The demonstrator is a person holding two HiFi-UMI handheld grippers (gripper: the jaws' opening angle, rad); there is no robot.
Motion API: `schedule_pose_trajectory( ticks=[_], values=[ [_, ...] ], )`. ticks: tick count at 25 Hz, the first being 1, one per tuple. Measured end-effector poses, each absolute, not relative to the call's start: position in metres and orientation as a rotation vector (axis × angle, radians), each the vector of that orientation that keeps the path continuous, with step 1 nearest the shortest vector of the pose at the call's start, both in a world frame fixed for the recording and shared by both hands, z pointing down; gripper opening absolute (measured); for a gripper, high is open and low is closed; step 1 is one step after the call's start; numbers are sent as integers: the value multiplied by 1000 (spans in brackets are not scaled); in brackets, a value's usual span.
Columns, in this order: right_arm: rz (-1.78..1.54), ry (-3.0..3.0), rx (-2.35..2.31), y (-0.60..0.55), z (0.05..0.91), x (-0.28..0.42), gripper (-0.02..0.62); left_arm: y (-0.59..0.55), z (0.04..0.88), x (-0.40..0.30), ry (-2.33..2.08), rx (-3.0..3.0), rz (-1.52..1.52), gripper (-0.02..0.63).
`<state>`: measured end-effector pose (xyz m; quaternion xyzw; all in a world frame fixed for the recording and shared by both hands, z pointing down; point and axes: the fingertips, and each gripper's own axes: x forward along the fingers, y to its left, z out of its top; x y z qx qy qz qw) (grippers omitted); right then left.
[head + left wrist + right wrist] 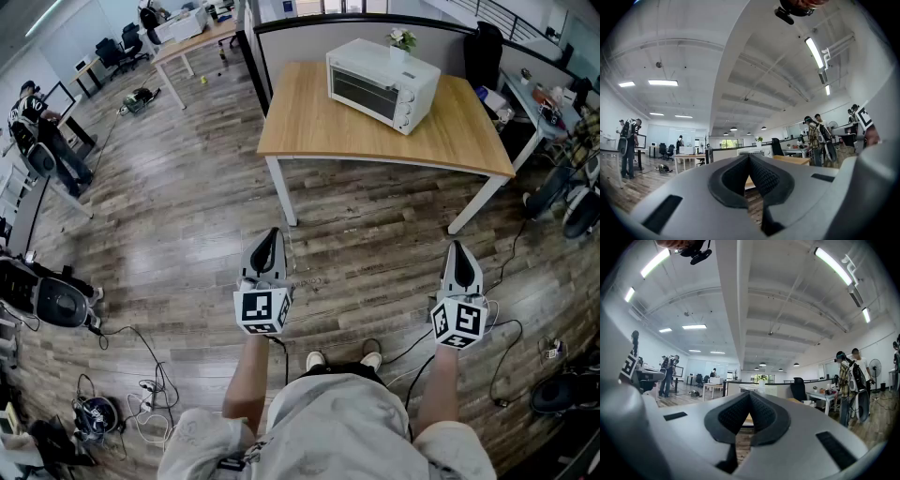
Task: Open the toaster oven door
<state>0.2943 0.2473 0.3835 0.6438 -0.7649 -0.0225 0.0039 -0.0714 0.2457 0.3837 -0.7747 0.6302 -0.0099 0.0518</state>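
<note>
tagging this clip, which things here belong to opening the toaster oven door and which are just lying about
For the job: toaster oven, door, table under it, left tongs, right tongs.
Lying about: potted plant, black chair, far desk.

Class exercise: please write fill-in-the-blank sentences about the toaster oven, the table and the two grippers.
The toaster oven stands ____ the table.
Its door is ____.
The left gripper and the right gripper each hold ____.
Missing words: on; closed; nothing.
</note>
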Motion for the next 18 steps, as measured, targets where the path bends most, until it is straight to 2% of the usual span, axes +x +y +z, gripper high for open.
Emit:
schedule_pose_trajectory(
  ticks=[18],
  values=[
    [-20,-2456,1952,241,391,268,21,241,389,-72,1904,-2387,-26,14]
  ],
)
